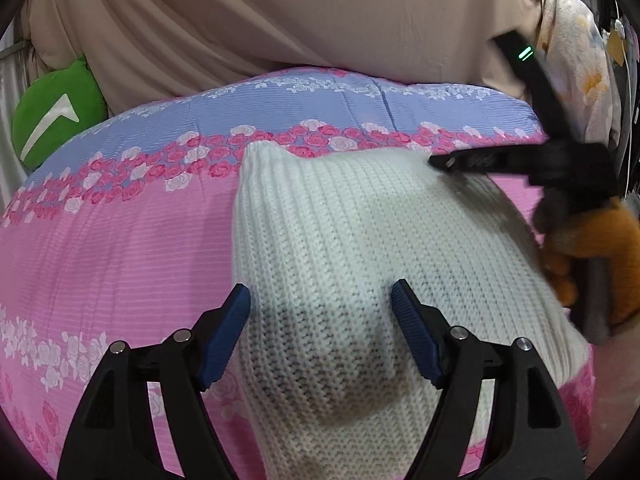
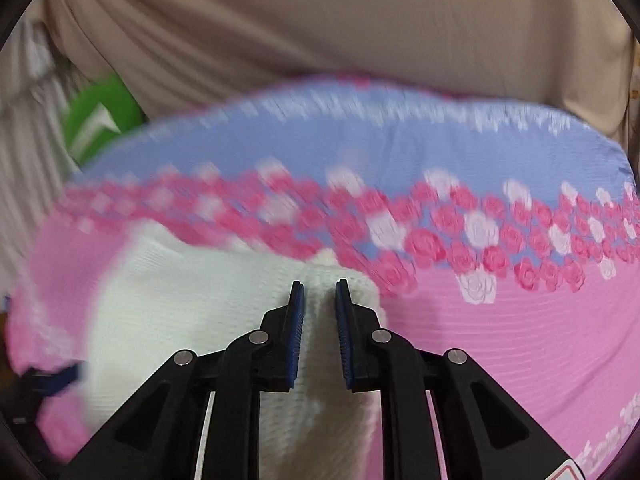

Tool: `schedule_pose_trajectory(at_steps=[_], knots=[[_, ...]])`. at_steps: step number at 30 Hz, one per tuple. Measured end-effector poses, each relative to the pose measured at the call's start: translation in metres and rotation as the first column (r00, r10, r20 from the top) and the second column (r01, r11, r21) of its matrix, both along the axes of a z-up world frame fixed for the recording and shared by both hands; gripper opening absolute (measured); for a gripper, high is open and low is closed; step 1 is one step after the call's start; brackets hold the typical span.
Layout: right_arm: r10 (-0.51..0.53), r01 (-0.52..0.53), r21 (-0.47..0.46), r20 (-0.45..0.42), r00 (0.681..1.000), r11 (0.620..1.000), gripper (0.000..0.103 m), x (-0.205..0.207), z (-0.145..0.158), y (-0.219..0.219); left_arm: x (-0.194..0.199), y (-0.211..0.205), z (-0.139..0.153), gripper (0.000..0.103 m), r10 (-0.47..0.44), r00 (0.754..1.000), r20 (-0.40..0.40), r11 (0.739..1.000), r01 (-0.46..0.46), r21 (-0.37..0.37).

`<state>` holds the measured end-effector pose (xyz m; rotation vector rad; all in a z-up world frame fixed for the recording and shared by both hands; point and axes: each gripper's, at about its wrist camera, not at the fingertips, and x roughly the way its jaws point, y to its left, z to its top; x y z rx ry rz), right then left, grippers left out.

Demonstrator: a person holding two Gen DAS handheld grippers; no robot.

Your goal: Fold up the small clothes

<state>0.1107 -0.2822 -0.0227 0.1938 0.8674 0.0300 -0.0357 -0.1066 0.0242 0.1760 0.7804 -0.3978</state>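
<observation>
Left claw [image 1: 320, 300] agape over white knit garment [image 1: 360, 220], right claw [image 2: 319, 292] pinching its edge, on floral bedspread [image 1: 120, 240].

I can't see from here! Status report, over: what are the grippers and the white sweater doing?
Left gripper open over white sweater. Right gripper shut on its corner. Sweater on floral bedspread. Nothing blocking.

no words or numbers to read anywhere — the green cushion [image 1: 54, 110] bears only a white angular mark, and pink lettering on the bedspread [image 2: 520, 340], at its lower right edge, is too blurred.
</observation>
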Motion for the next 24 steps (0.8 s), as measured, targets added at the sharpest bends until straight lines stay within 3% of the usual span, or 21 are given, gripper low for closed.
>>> schedule_pose_trajectory(at_steps=[2, 4, 7, 11, 14, 17, 21, 24], knots=[[-0.031, 0.03, 0.057, 0.014, 0.999, 0.998, 0.013, -0.012, 0.014, -0.007, 0.0, -0.001, -0.001, 0.072, 0.003, 1.0, 0.002, 1.0, -0.003, 0.009], [-0.017, 0.012, 0.054, 0.094, 0.995, 0.998, 0.019, -0.038, 0.036, -0.001, 0.0, -0.001, -0.002, 0.073, 0.002, 1.0, 0.006, 1.0, -0.002, 0.015], [0.042, -0.048, 0.026, 0.175, 0.984, 0.999, 0.019, -0.09, 0.055, 0.019, -0.001, -0.001, -0.003, 0.073, 0.004, 1.0, 0.013, 1.0, -0.004, 0.019], [0.061, -0.051, -0.077, 0.132, 0.989, 0.996, 0.019, -0.141, 0.029, 0.04, -0.002, -0.001, -0.004, 0.073, 0.007, 1.0, 0.018, 1.0, -0.007, 0.018], [0.036, -0.027, -0.103, 0.082, 0.996, 0.994, 0.016, -0.143, -0.008, 0.037, -0.002, -0.001, -0.005, 0.076, 0.003, 1.0, 0.012, 1.0, -0.004, 0.016], [0.025, -0.014, -0.09, 0.119, 0.993, 0.996, 0.015, -0.153, 0.009, 0.037, -0.007, 0.001, -0.002, 0.076, 0.007, 1.0, 0.014, 1.0, -0.007, 0.015], [-0.013, 0.023, -0.046, 0.218, 0.976, 0.999, 0.019, -0.182, 0.04, 0.029, -0.015, 0.02, 0.008, 0.076, 0.018, 1.0, 0.007, 0.999, -0.018, -0.039], [-0.041, 0.044, -0.009, 0.199, 0.979, 0.999, 0.019, -0.194, 0.033, 0.02, -0.02, 0.033, 0.014, 0.076, 0.037, 0.999, 0.013, 0.998, -0.036, -0.056]])
